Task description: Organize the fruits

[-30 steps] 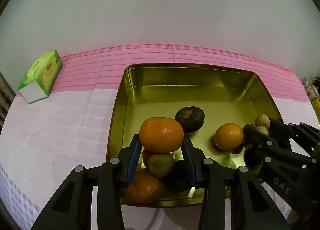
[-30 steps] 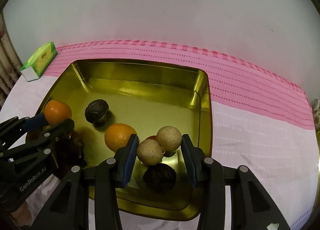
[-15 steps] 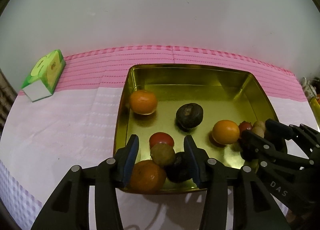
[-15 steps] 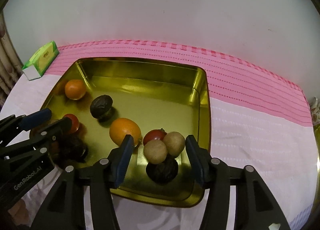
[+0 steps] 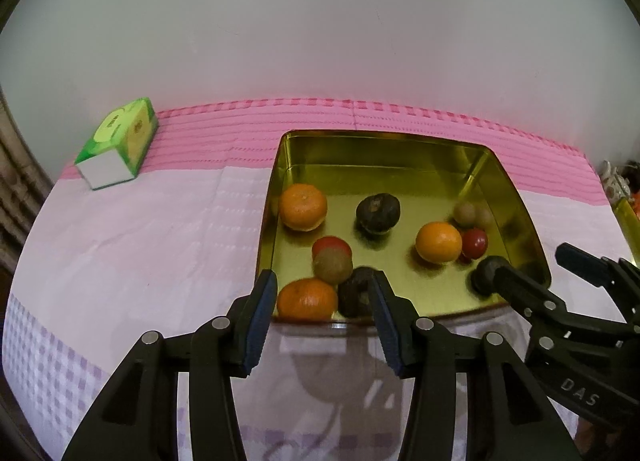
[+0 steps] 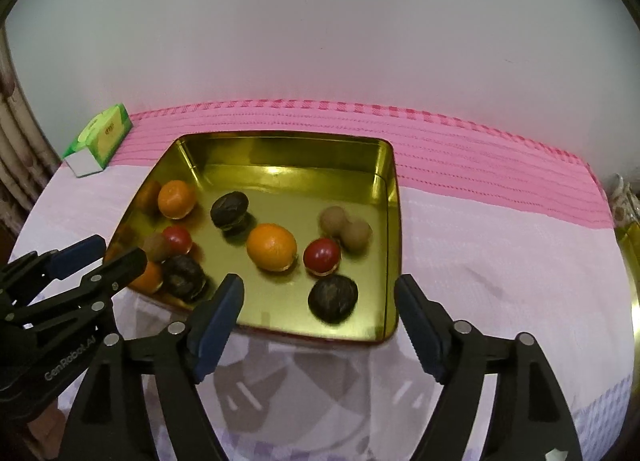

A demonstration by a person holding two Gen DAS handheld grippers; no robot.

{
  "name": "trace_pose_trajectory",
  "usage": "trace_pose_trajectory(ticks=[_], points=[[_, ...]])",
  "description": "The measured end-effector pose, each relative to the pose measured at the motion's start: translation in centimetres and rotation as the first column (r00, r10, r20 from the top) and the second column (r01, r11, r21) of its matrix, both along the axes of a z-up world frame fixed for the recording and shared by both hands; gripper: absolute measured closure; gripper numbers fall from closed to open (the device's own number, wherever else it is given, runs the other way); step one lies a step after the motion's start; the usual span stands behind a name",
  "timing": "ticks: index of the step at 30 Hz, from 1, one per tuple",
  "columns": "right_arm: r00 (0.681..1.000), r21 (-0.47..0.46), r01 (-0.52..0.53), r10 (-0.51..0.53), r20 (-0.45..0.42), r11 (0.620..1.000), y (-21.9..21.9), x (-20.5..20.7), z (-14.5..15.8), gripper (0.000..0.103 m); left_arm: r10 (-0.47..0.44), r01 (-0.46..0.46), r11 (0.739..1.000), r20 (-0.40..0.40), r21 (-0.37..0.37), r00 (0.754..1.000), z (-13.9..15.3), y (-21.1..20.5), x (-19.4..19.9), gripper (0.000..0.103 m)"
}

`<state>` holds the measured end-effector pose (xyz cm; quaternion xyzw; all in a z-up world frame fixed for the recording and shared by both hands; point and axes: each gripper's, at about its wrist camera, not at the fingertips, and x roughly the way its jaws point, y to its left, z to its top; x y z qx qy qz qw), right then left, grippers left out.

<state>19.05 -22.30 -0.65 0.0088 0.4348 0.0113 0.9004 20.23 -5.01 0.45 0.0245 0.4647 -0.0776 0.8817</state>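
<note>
On the pink cloth (image 6: 500, 229) against the pale wall sits a gold tray (image 6: 394, 221), and a green box (image 6: 102, 135) lies well apart from it at the far left corner. Nothing stands between either claw and the tray; the near rim is the only edge in front of them.

All the fruit lies inside the tray. By the left wall rests an orange (image 5: 303, 207), with a dark fruit (image 5: 378, 213) near the middle and a second orange (image 5: 438, 241) to its right, just beside a red fruit (image 5: 475, 243). Two tan balls (image 6: 345, 228) touch each other near the right wall.

The left claw (image 5: 322, 315) hovers at the near rim, open, with nothing between its pads; a third orange (image 5: 306, 299) lies just beyond its tips. The right claw (image 6: 318, 315) has just been opening and stands wide and empty, with a dark fruit (image 6: 333, 298) lying loose in the tray just ahead of its gap.
</note>
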Motion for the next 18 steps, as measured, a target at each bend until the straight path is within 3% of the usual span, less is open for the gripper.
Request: trace_pose_trajectory(ticks=[18], points=[[1.0,-0.03,-0.007,0.006,-0.006,1.0,0.4,-5.9,0.2,0.022,0.003,-0.003,1.0,0.004,0.01,1.0,0.8,0.6,-5.7,0.054]])
